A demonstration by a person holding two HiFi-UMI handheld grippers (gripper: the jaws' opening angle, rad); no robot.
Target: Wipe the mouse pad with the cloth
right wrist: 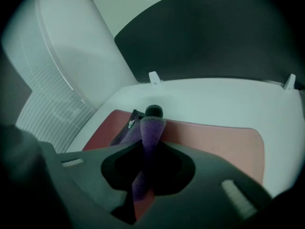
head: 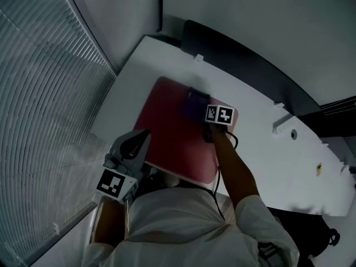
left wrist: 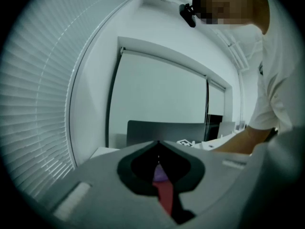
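Both grippers are at the pad (head: pixel 172 141), which lies flat on the table (head: pixel 261 138), so you look to be in the wiping step itself, not the pickup. Your right gripper (head: pixel 201 105) has its jaws clamped on the cloth (right wrist: pixel 148 136). Its own view shows the purple fold standing between them, with a loose tail resting on the red surface ahead. From your head view, the cloth sits at about 1 o'clock on the pad, near the far edge.

Your left gripper (head: pixel 144 137) is at the pad's 8 o'clock edge with its jaws drawn together. Nothing is plainly pinched; only a sliver of red and purple shows through the slit. I cannot tell whether it presses on the pad.

For the next move, I would drag the cloth toward 6 o'clock in a straight stroke, keeping it flat and the grip firm. Then shift toward 9 o'clock for the next pass. Steady the near corner with the left so the pad does not slide.
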